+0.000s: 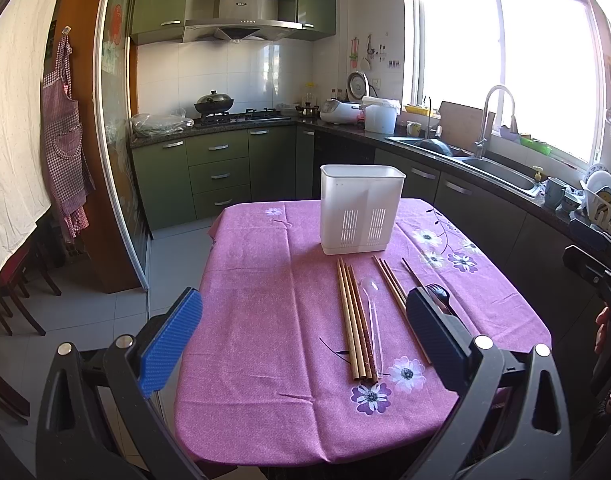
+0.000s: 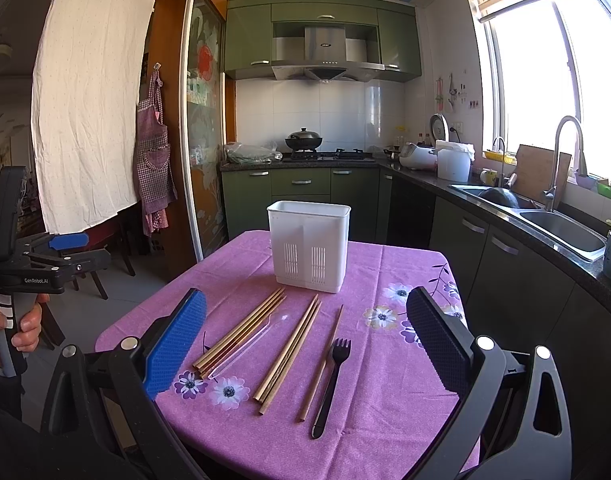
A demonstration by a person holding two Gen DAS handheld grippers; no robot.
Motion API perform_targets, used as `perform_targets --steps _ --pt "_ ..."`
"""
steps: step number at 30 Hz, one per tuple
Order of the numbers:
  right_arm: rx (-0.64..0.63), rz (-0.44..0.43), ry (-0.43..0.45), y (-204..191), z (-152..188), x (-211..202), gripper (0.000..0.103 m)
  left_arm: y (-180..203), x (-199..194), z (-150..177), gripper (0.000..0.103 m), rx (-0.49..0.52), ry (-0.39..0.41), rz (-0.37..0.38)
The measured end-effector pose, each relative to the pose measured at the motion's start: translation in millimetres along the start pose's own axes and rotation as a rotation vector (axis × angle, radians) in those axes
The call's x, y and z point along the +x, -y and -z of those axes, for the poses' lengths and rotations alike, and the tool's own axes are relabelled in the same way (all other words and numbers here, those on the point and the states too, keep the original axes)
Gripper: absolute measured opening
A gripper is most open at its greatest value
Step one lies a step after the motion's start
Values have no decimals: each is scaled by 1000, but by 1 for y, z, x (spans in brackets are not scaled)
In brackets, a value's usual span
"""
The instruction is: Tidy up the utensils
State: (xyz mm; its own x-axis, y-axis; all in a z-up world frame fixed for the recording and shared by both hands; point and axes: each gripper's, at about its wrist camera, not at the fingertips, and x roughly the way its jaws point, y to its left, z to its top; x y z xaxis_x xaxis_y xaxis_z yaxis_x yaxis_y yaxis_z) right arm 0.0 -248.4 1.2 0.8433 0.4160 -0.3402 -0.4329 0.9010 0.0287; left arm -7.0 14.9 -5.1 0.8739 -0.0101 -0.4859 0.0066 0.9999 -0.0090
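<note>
Right wrist view gives me the utensils best: a bundle of tan wooden chopsticks [image 2: 241, 332], a clear plastic spoon [image 2: 249, 344], a second set of wooden chopsticks [image 2: 289, 356], a single wooden chopstick [image 2: 323, 360] and a black plastic fork [image 2: 331, 384] all lie flat on the pink flowered tablecloth [image 2: 385, 420], on my side of the white slotted plastic utensil holder [image 2: 308, 246]. Their long axes run toward the holder and fan slightly; the fork's tines point at it, its handle at me.

My right gripper [image 2: 305, 344] hovers above them with its blue-padded fingers [image 2: 173, 344] spread wide, gripping and touching nothing. My left gripper [image 1: 305, 336] is likewise wide open and empty over the cloth. Seen from the right wrist, left of the holder, the left tool's body reads "GenRobot.AI", with a hand [image 2: 17, 328] around its handle.

Beyond the holder, the range hood [image 2: 325, 58] carries a small badge that I cannot read.
</note>
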Motion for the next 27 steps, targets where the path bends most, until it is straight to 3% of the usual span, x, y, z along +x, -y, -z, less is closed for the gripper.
perform_targets --steps 20,23,27 --pt "6 -13 -28 2 1 6 99 5 6 9 97 5 -17 4" --pt "25 -8 -75 8 -1 18 99 3 18 5 97 2 -58 0" --pt "91 -14 -171 25 1 43 99 -1 51 0 97 -11 -179 -2"
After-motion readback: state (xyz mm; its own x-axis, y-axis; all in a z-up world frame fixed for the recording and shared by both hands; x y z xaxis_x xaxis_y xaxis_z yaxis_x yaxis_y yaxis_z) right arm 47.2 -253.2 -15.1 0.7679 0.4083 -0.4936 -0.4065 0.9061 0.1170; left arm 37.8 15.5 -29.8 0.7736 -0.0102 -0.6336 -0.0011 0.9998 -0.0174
